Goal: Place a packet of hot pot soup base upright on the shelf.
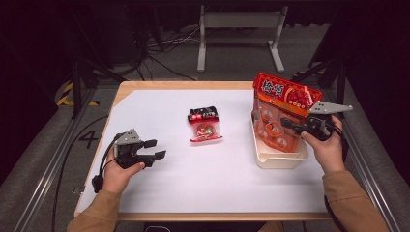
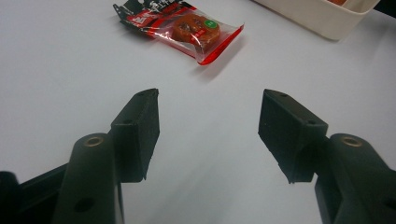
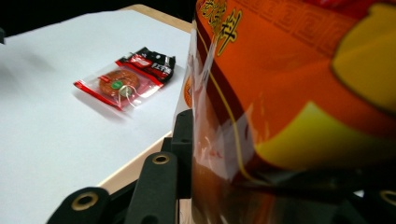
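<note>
My right tool (image 1: pixel 290 124) had its jaws pinched on the big red snack bag (image 1: pixel 283 108), which stood upright in the cream tray (image 1: pixel 280 158) at the desk's right side. Its long axis ran vertical, printed top edge up and tilted slightly away from me. I judged I was mid-placement: next, lower it or let go without tipping it. My left tool (image 2: pixel 208 135) sat wide open and empty over the white desk (image 1: pixel 159 188). The small sachet (image 1: pixel 205 124) lay flat mid-desk, black end pointing away from me.
</note>
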The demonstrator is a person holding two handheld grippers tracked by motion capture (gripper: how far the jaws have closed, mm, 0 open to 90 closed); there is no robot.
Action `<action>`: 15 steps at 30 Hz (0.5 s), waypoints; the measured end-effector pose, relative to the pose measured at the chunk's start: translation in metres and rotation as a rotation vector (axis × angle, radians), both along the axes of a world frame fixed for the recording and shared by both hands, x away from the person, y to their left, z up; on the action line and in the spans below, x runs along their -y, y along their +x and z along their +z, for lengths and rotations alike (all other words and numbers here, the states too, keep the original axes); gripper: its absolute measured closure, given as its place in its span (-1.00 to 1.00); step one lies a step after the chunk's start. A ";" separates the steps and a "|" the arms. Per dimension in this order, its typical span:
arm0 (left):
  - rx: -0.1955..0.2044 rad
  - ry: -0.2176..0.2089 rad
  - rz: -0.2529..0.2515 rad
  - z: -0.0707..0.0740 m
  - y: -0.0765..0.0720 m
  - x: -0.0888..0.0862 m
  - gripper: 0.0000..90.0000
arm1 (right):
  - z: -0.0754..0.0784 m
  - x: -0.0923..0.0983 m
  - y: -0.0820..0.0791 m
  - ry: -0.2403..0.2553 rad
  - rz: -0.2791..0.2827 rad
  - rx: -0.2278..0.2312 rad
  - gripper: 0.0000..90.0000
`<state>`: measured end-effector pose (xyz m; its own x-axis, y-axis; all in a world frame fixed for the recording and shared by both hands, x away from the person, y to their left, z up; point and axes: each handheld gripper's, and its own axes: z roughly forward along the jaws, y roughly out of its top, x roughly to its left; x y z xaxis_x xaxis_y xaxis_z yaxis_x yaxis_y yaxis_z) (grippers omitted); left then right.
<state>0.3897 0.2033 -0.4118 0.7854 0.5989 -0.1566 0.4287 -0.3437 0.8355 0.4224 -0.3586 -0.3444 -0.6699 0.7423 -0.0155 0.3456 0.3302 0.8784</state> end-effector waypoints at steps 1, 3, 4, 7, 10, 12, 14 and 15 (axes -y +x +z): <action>0.000 0.000 0.000 0.000 0.000 0.000 -0.12 | 0.000 0.000 0.000 0.000 0.000 0.000 0.56; 0.002 0.000 0.000 0.000 0.000 0.001 -0.12 | -0.002 0.000 0.001 -0.002 -0.011 0.006 0.56; 0.005 0.002 -0.002 0.000 0.001 0.001 -0.12 | -0.004 0.001 0.002 -0.004 -0.015 0.019 0.56; -0.004 0.001 -0.001 0.000 0.001 0.002 -0.12 | -0.010 0.002 0.002 -0.002 -0.028 0.025 0.56; -0.001 0.006 -0.004 -0.001 0.002 0.002 -0.12 | -0.011 0.002 0.001 -0.008 -0.026 0.024 0.57; -0.002 0.005 -0.006 -0.001 0.002 0.003 -0.12 | -0.011 0.003 0.001 -0.017 -0.028 0.023 0.57; -0.001 0.003 -0.004 0.000 0.001 0.003 -0.12 | -0.011 0.004 0.001 -0.020 -0.036 0.007 0.56; -0.001 0.003 -0.004 0.000 0.001 0.003 -0.12 | -0.011 0.004 0.001 -0.020 -0.036 0.007 0.56</action>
<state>0.3908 0.2004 -0.4123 0.7876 0.5962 -0.1559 0.4285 -0.3480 0.8338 0.4230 -0.3623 -0.3552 -0.6429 0.7651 -0.0348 0.3514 0.3350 0.8742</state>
